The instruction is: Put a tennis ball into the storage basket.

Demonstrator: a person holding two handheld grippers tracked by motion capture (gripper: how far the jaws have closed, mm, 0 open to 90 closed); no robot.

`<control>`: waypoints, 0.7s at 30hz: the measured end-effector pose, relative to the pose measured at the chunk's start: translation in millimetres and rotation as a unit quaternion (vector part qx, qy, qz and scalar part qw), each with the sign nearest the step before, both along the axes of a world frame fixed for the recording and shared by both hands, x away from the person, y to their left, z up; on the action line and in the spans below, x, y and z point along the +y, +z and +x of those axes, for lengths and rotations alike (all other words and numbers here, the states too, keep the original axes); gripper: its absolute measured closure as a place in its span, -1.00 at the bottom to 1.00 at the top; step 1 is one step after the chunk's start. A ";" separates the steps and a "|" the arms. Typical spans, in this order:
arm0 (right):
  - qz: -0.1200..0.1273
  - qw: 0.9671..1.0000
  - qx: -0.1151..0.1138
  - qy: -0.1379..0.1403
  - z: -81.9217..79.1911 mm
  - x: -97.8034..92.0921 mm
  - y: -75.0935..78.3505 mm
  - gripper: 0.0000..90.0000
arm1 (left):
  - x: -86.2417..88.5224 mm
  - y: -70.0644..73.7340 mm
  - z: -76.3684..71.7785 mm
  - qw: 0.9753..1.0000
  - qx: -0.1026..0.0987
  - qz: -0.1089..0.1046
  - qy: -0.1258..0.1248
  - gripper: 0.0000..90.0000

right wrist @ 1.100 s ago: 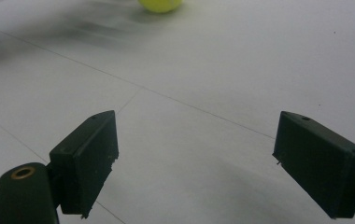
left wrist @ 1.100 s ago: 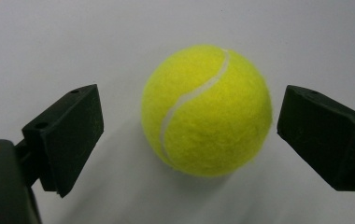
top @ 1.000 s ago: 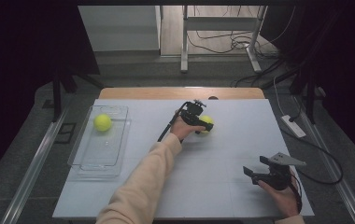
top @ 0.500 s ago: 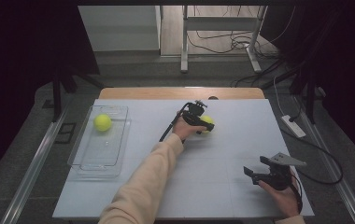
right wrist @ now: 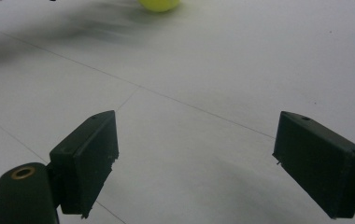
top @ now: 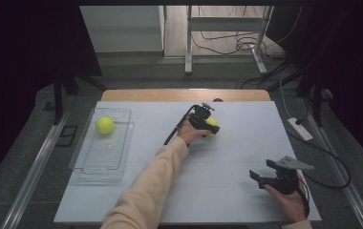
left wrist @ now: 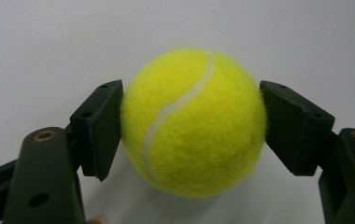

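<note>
Gripping a fuzzy yellow tennis ball (left wrist: 193,122) with a curved white seam, the left gripper (top: 207,123) presses a pad on each side, mid-table (top: 246,143). Right gripper (right wrist: 194,158) hovers near the front edge, jaws spread wide. A second ball (top: 105,125) sits in the clear tray (top: 98,162) at left.

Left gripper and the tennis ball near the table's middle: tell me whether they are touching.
Touching. In the left gripper view, both pads of the left gripper press flush against opposite sides of the tennis ball, with no gap at either side.
</note>
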State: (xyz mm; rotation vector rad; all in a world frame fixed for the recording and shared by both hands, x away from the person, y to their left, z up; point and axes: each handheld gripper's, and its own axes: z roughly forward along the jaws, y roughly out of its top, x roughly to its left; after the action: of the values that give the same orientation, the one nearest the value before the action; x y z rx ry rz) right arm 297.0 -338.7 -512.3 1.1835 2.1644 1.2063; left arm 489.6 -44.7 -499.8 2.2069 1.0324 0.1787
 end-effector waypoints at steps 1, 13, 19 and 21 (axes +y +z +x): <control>0.000 1.000 0.000 0.000 0.1 0.0 -0.1 -0.69 | 0.4 0.7 -0.3 1.000 0.000 0.001 -0.001 -0.40; 0.000 1.000 -0.001 0.001 -0.2 0.2 0.0 -0.69 | 3.1 13.6 -7.8 1.000 -0.013 -0.011 -0.014 -0.39; 0.000 1.000 0.000 0.001 -0.4 0.4 0.0 -0.69 | 8.0 17.9 -11.5 1.000 -0.016 -0.016 -0.020 -0.39; 0.000 1.000 0.000 0.001 -0.5 0.5 0.1 -0.69 | 10.3 19.4 -13.1 0.999 -0.019 -0.019 -0.019 -0.39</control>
State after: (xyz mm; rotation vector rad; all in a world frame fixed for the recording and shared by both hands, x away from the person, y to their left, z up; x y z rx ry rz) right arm 296.5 -338.1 -512.2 1.1819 2.1649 1.2068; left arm 476.5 -34.4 -480.4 2.1797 0.9641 0.1814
